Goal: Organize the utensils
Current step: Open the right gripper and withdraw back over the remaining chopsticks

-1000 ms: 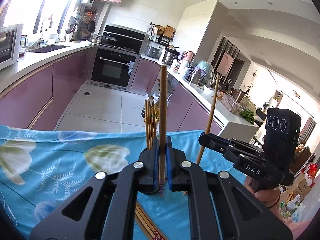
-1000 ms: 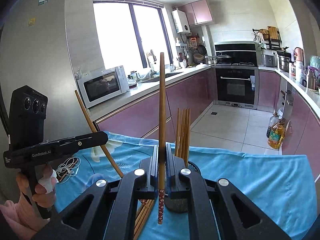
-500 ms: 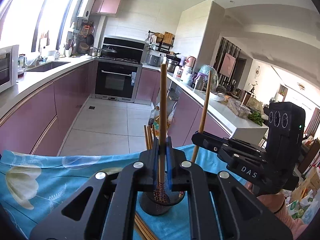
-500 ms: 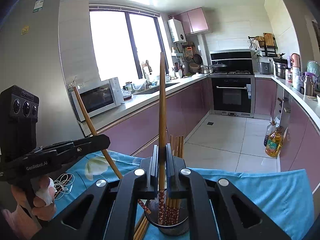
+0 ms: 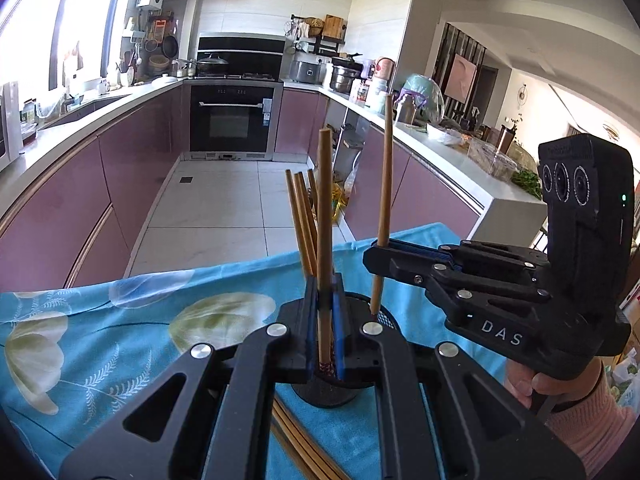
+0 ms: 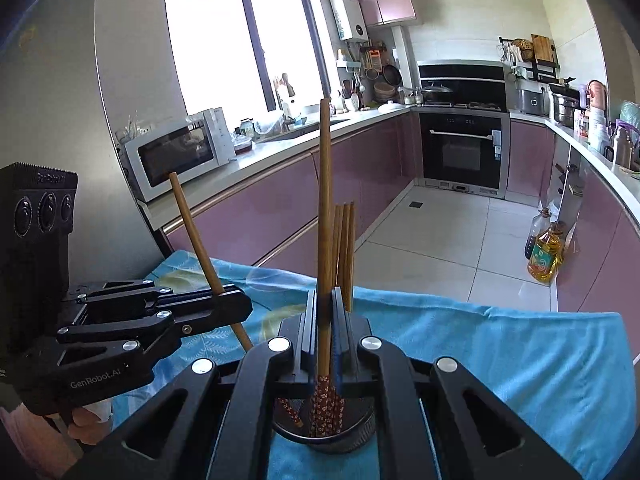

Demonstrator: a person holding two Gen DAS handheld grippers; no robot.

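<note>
left gripper [image 5: 325, 320] clamps brown wooden chopstick [image 5: 324, 216] | right gripper [image 6: 325, 320] clamps second wooden chopstick [image 6: 325, 200] | both tips over round black mesh holder [image 6: 360, 436]

Only a couple of readable bits are showing up: white "DAS" lettering is sitting on the right gripper [image 5: 384, 254] body, and "GenRobot.AI" is printed on the left gripper [image 6: 236, 308] body, again faintly on its camera block [image 6: 38, 216] up top.

We see brown chopsticks [image 6: 345, 248] with red flowered ends, a black mesh holder [image 6: 360, 434], a turquoise cloth [image 5: 120, 332] printed with pale flowers, mauve cabinets [image 6: 280, 204] and a pink sleeve [image 5: 588, 428].
</note>
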